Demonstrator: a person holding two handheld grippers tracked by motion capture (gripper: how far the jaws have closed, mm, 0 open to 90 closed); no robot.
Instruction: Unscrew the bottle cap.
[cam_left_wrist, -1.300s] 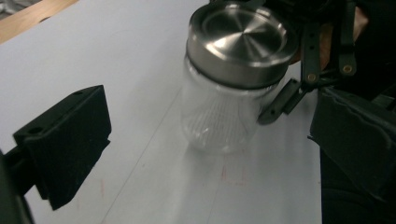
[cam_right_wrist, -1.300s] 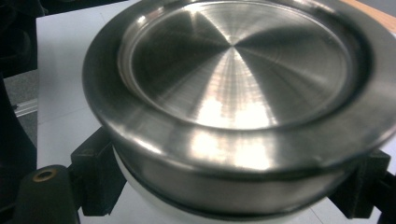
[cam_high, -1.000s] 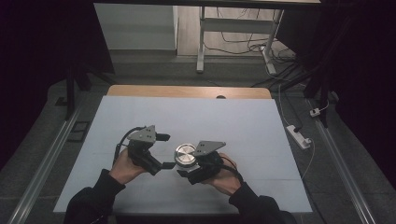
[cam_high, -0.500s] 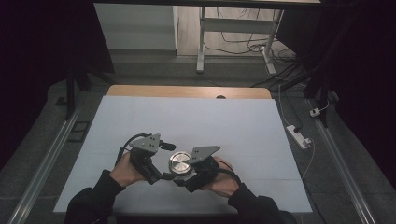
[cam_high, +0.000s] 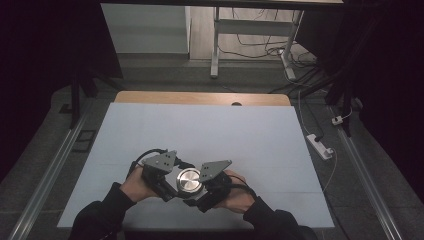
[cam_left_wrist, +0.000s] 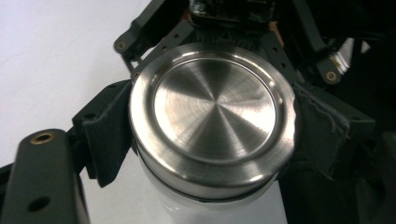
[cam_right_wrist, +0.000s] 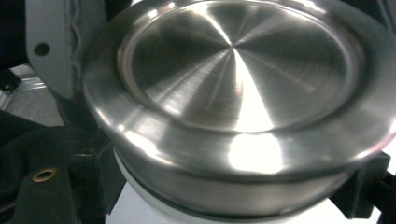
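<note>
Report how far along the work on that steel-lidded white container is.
Done: both grippers have reached the container, which stands near the front edge of the white table. In hand: black jaws flank the container just under its steel lid, between the left gripper and the right gripper. Which gripper's jaws those are cannot be told. Left: the lid sits flush on the white body, so it is not yet off.

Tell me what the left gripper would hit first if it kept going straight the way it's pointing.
The steel lid on the white container, right ahead of the left gripper. Black jaws farther off flank the lid's sides; those look like the right gripper, just behind. Exact contact is hard to judge.
</note>
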